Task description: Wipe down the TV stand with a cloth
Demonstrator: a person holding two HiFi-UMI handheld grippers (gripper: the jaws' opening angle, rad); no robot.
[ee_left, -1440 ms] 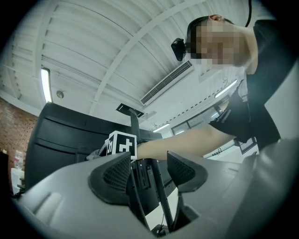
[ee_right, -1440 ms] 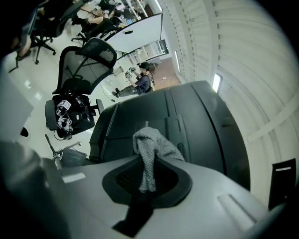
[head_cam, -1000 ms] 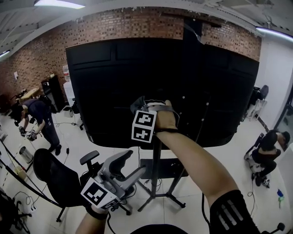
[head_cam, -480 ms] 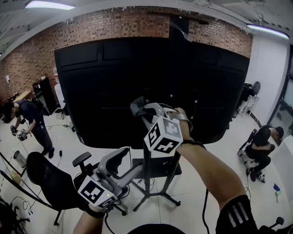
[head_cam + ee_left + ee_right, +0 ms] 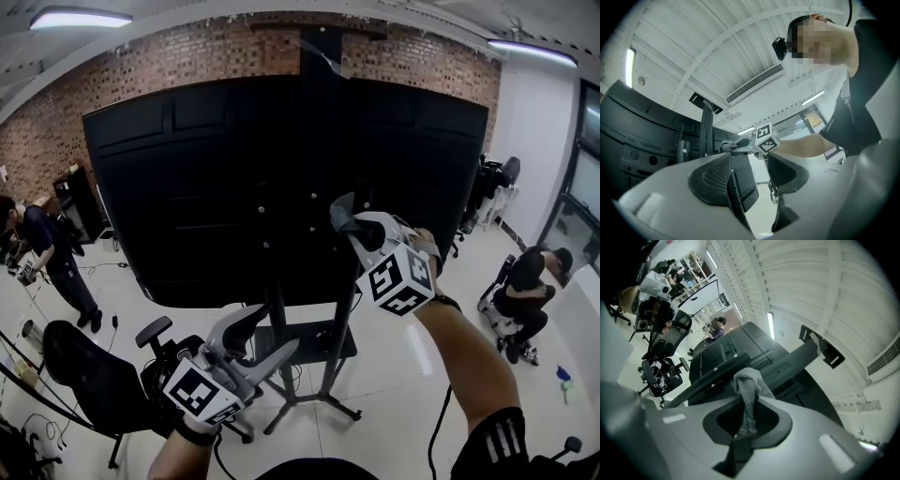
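The TV stand (image 5: pixel 278 309) is a black frame with two upright posts and a low shelf (image 5: pixel 302 343), carrying a large black TV (image 5: pixel 206 187) seen from behind. My right gripper (image 5: pixel 349 221) is raised against the TV's back, right of the central column, and is shut on a grey cloth (image 5: pixel 341 212). In the right gripper view the cloth (image 5: pixel 749 385) hangs bunched between the jaws of the right gripper (image 5: pixel 747 416), close to the stand's column (image 5: pixel 787 364). My left gripper (image 5: pixel 268 334) is held low at the left, open and holding nothing. The left gripper (image 5: pixel 750 174) faces the stand's post (image 5: pixel 707 133).
A black office chair (image 5: pixel 89 375) stands at the lower left beside the stand's feet. One person (image 5: pixel 47 253) stands at the far left and another (image 5: pixel 525 291) crouches at the right. A brick wall (image 5: pixel 234 56) runs behind the TV.
My right gripper has carried the cloth to the right across the TV's back and a little down. The left gripper has stayed low and open.
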